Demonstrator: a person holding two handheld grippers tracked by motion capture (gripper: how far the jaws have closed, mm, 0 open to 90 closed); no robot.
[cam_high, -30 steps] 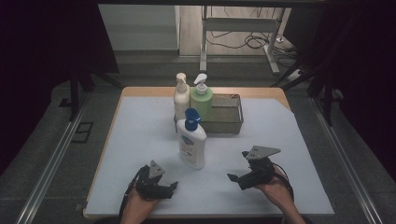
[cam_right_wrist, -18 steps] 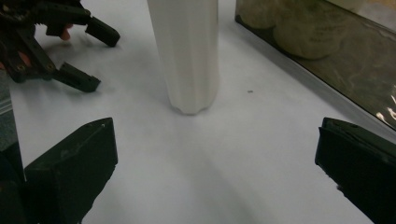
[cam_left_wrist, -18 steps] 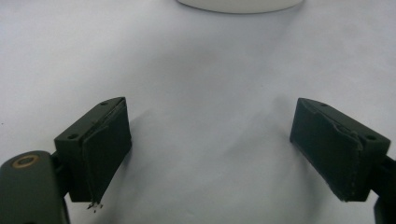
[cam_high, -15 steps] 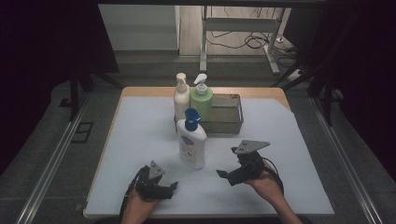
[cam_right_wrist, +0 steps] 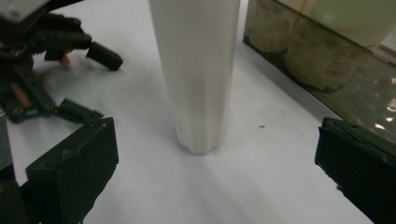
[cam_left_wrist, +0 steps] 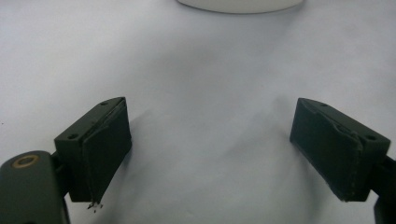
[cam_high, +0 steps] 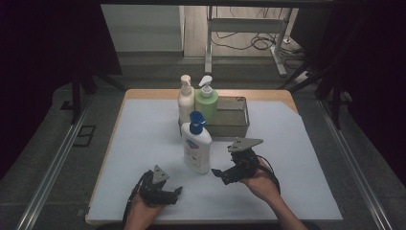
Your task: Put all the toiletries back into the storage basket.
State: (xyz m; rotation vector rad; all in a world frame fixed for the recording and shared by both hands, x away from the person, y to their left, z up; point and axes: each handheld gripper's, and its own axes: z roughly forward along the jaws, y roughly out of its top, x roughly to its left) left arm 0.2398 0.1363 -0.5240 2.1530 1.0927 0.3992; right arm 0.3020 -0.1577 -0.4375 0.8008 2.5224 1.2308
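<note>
The scene is set in a dim room with a grey floor (cam_high: 57,158), where a white metal frame (cam_high: 239,28) and loose cables (cam_high: 249,42) are seen beyond the table. A wooden table (cam_high: 143,93) is covered almost wholly by a pale white sheet (cam_high: 148,143) — only its far edge and corners are left bare.

At the far middle of the sheet a grey metal tray (cam_high: 234,117) is placed; a green pump bottle (cam_high: 207,103) is stood at its left end, and a cream pump bottle (cam_high: 186,100) is stood just beside that, on the left. In front of them, nearer the person, a white bottle with a blue cap (cam_high: 196,143) is stood upright on the sheet; its lower body (cam_right_wrist: 198,70) is seen close in the right gripper view, between the jaws' lines but apart from both.

The right gripper (cam_high: 222,173) is held just right of that bottle, jaws spread wide, nothing grasped. The left gripper (cam_high: 174,194) is rested low near the front edge — its jaws are also parted over bare sheet, with the bottle's base (cam_left_wrist: 240,4) seen ahead.
</note>
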